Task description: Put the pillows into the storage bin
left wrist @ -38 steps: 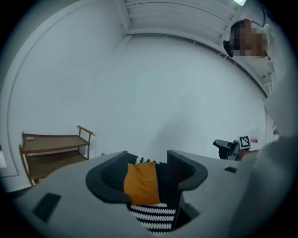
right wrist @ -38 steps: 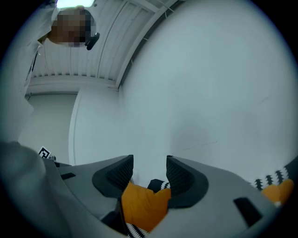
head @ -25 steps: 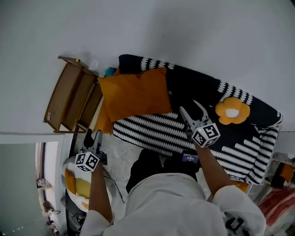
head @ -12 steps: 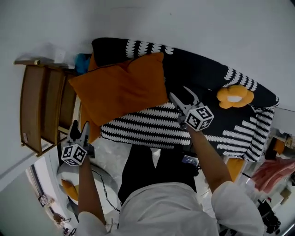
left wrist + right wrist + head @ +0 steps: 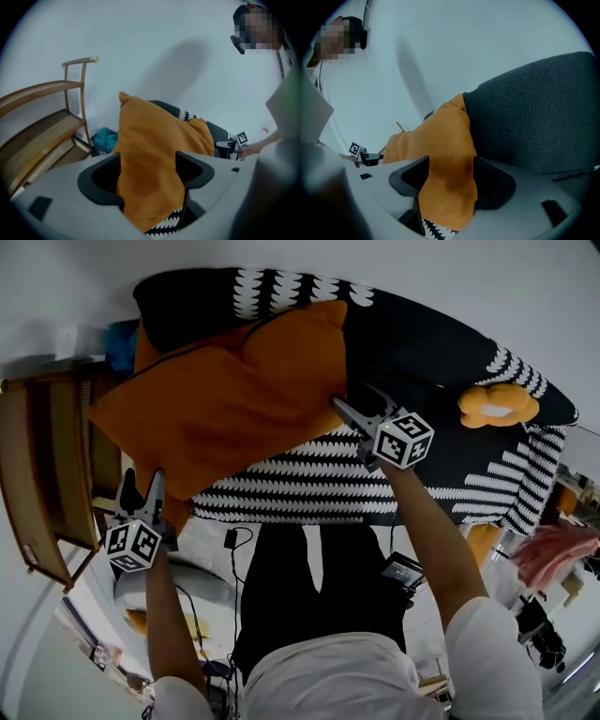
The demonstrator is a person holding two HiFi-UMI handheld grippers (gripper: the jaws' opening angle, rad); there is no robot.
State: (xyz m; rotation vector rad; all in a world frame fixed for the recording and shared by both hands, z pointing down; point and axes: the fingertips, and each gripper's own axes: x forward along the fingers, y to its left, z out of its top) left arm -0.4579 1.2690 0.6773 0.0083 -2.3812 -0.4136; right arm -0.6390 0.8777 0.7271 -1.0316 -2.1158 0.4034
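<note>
My left tongs [image 5: 141, 484] stand wide. Their jaws have just been opening, and they sit astride one corner of the orange pillow [image 5: 234, 399] without clamping it. My right tongs [image 5: 354, 397] have also just been opening. They stand wide around the pillow's opposite edge, with the fabric loose between the jaws. The pillow stretches from one pair of tongs to the other, on the bed's black-and-white striped cover [image 5: 309, 486]. Well off to the right of the right tongs, an orange flower cushion [image 5: 497, 404] sits on that cover. Just left of the left tongs stands a wooden rack [image 5: 42, 456].
</note>
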